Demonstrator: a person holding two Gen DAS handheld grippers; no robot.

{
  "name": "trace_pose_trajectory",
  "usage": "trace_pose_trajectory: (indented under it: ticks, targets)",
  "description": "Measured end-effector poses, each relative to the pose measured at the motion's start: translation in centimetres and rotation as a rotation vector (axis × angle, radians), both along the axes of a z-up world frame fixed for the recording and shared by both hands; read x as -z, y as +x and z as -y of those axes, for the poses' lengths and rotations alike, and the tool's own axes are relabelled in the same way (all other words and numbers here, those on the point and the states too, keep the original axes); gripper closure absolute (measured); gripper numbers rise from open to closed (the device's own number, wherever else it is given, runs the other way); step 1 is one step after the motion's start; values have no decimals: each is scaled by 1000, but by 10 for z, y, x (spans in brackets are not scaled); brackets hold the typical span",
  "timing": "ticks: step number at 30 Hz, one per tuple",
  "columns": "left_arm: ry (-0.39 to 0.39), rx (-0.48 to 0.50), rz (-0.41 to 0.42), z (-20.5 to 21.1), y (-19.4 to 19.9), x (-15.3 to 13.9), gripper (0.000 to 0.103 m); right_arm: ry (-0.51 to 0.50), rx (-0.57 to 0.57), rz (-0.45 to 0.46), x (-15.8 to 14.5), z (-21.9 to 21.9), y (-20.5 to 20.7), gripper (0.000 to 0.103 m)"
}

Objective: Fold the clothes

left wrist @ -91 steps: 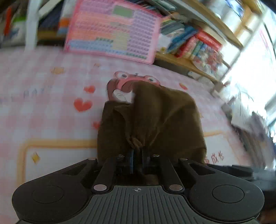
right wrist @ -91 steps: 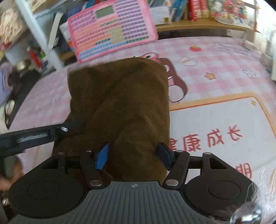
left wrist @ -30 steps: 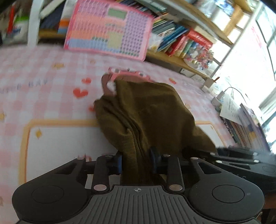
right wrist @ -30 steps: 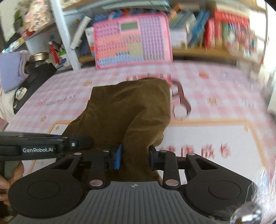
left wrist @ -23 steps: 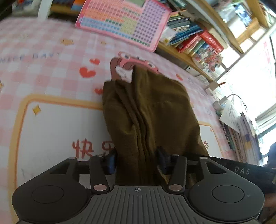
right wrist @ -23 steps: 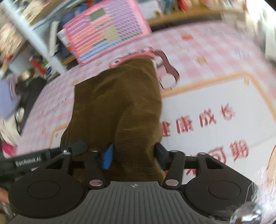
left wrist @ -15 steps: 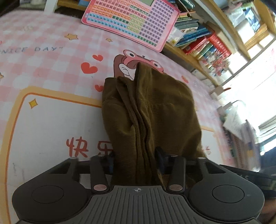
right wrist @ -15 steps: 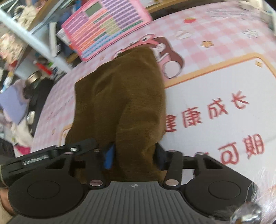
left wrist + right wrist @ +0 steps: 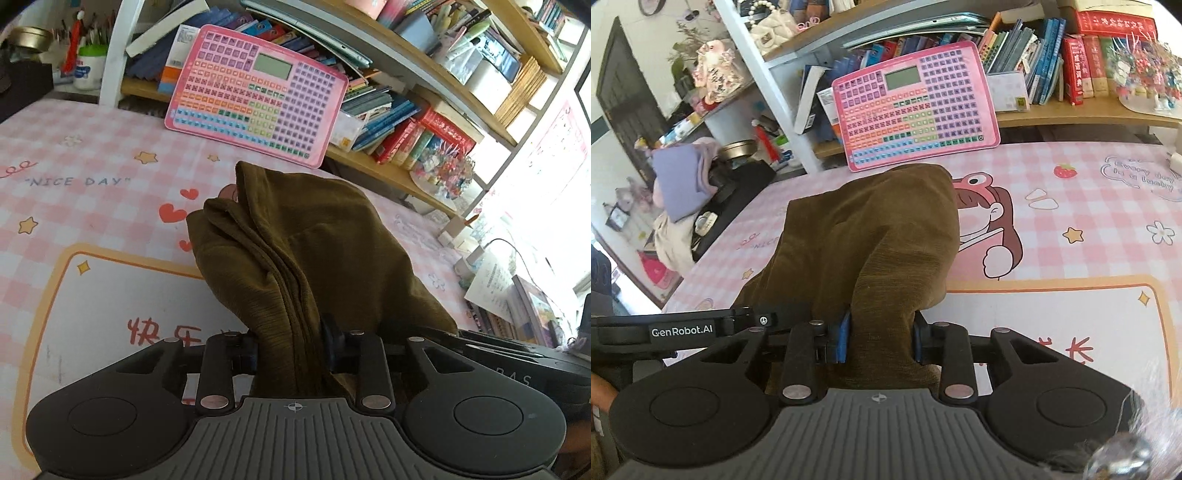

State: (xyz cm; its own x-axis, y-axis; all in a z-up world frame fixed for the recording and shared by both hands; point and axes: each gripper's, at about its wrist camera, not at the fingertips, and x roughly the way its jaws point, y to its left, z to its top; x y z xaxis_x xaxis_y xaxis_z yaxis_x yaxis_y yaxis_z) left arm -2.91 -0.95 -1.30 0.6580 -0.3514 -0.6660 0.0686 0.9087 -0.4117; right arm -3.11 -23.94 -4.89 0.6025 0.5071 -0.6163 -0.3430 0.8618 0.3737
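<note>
Both the left gripper [image 9: 291, 349] and right gripper [image 9: 881, 341] have jaws clamped on bunched near edges of the brown cloth [image 9: 871, 236], lifting it off the bench [image 9: 1071, 229], likely to fold it over.

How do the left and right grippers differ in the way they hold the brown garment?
The left gripper pinches bunched, layered edges of the brown garment; the right gripper pinches a smooth fold. A blue pad shows on the right gripper, while the left gripper's look dark. Both are shut on the cloth, side by side.

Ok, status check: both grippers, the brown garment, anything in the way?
Left gripper and right gripper both shut on brown garment. Garment bunched, far end on pink mat. Pink keyboard toy beyond, apart.
</note>
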Motion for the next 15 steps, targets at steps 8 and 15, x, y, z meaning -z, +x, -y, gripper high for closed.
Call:
trace_pose_trajectory:
  ticks: [8,15]
  targets:
    - [46,0,15,24,-1,-6,74,32,5,-12,3,21,-4,74]
    - [66,37,31,47,6,-9,74,47,47,2,2,43,-4,74]
